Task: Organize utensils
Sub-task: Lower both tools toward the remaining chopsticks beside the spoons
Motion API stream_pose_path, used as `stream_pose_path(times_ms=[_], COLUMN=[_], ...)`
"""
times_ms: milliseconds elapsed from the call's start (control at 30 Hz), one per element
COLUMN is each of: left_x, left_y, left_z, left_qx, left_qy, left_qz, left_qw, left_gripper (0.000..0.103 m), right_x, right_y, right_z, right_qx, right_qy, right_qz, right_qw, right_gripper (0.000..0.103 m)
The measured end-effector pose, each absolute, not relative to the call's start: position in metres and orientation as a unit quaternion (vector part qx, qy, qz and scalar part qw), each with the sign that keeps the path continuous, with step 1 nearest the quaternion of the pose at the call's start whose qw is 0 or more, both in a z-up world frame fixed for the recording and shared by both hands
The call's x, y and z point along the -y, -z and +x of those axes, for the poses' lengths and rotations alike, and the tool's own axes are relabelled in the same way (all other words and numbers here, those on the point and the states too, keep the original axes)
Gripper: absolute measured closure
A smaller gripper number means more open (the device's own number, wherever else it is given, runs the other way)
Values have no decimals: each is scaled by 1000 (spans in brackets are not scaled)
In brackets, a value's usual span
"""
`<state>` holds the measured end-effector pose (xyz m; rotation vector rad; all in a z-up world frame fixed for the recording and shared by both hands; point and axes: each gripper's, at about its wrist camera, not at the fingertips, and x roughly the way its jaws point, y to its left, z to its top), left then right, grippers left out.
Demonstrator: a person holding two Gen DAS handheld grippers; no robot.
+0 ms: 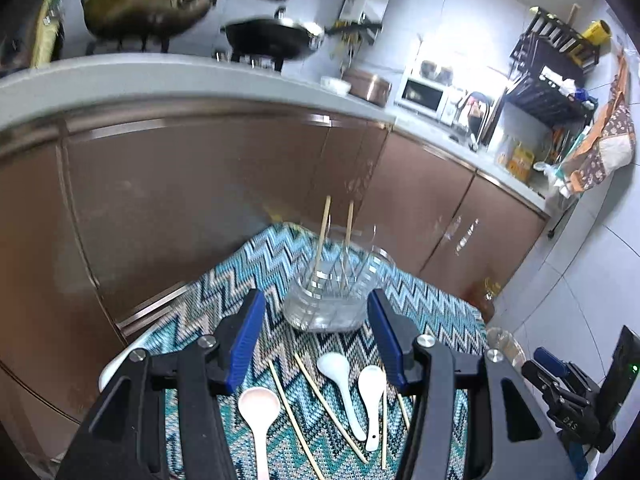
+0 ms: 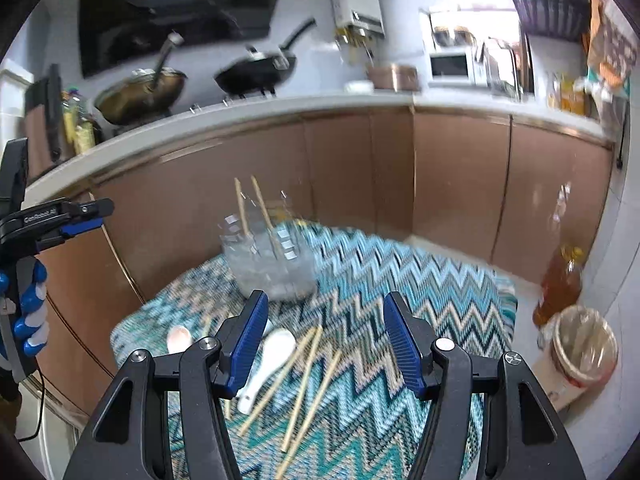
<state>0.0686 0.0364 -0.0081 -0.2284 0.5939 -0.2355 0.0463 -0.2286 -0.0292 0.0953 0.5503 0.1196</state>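
Observation:
A clear glass holder stands on a zigzag-patterned cloth with two wooden chopsticks upright in it. It also shows in the right wrist view. In front of it lie a pink spoon, two white spoons and several loose chopsticks. My left gripper is open and empty above the spoons. My right gripper is open and empty above loose chopsticks and a white spoon. The left gripper also shows in the right wrist view.
Brown kitchen cabinets and a counter with a wok and a pan stand behind the cloth. An oil bottle and a lined bin stand on the floor at the right.

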Motion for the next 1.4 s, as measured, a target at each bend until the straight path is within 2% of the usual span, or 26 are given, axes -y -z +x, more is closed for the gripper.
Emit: stream_pose_path(times_ms=[100, 133, 167, 267, 467, 667, 900, 1033, 1267, 1400], left_x=[-31, -28, -26, -15, 4, 13, 16, 19, 26, 29], left_y=[34, 45, 54, 84, 128, 154, 172, 184, 207, 211], left_z=[85, 92, 98, 116, 147, 173, 195, 206, 219, 219], left_qx=[-326, -346, -364, -418, -489, -536, -564, -583, -614, -611], left_qy=[135, 144, 152, 169, 174, 155, 135, 126, 102, 90], left_qz=[-110, -111, -113, -110, -107, -110, -117, -122, -132, -133], left_qw=[929, 920, 912, 886, 848, 822, 806, 793, 771, 775], left_gripper=[52, 52, 52, 52, 53, 63, 70, 78, 85, 93], right_x=[238, 240, 242, 249, 246, 227, 221, 219, 215, 216], right_y=[51, 61, 70, 98, 143, 167, 183, 191, 198, 199], right_z=[69, 78, 84, 106, 144, 176, 196, 204, 211, 214], right_qx=[-320, -340, -356, -409, -488, -527, -552, -562, -568, -565], right_qy=[-62, -64, -67, -78, -93, -110, -99, -99, -100, -100], right_qz=[66, 72, 78, 103, 135, 134, 114, 112, 112, 121], right_qw=[943, 935, 929, 903, 857, 832, 820, 813, 809, 810], right_gripper=[45, 49, 58, 71, 82, 85, 85, 85, 92, 94])
